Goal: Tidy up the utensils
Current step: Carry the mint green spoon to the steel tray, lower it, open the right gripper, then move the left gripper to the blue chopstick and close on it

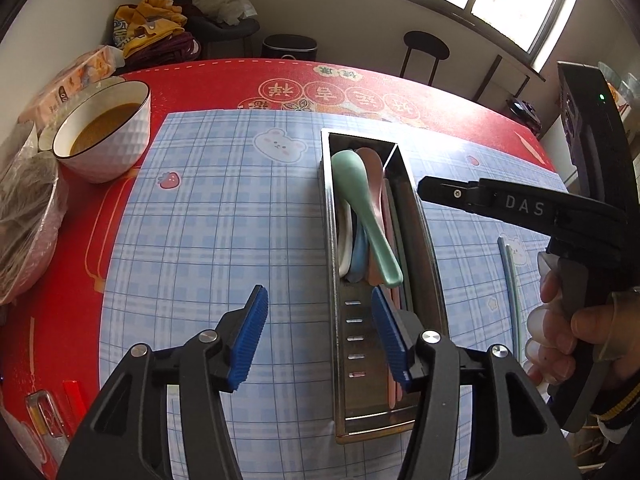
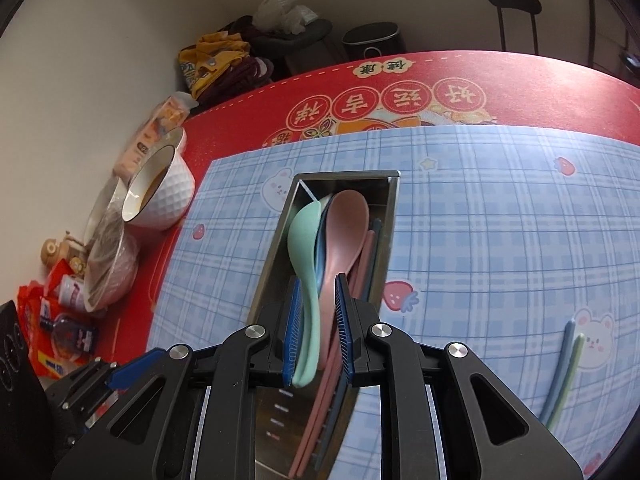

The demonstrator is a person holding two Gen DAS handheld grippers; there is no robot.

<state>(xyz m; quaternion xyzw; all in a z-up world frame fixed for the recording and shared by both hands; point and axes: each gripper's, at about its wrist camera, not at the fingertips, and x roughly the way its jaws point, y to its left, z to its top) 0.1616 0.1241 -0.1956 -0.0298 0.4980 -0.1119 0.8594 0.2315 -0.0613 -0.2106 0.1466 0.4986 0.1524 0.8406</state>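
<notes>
A long steel utensil tray (image 1: 340, 380) lies on the blue plaid mat (image 1: 224, 208). In it rest a mint green spoon (image 1: 352, 176) on top, a pink spoon (image 1: 370, 160), white and blue spoons, and pink chopsticks. My left gripper (image 1: 322, 336) is open and empty above the tray's near end, one pad over the mat. My right gripper (image 2: 318, 328) hovers above the tray (image 2: 280, 240), its pads a narrow gap apart. The green spoon (image 2: 300, 240) and pink spoon (image 2: 348, 224) handles show through that gap, untouched. In the left wrist view the right gripper (image 1: 426, 190) is clear of the spoons.
A blue and a green chopstick (image 2: 560, 380) lie loose on the mat, right of the tray. A white bowl (image 1: 108, 132) of brown liquid and a film-covered bowl (image 1: 24, 216) stand at the left on the red tablecloth. Snack packets (image 2: 52, 340) sit at the table's left edge.
</notes>
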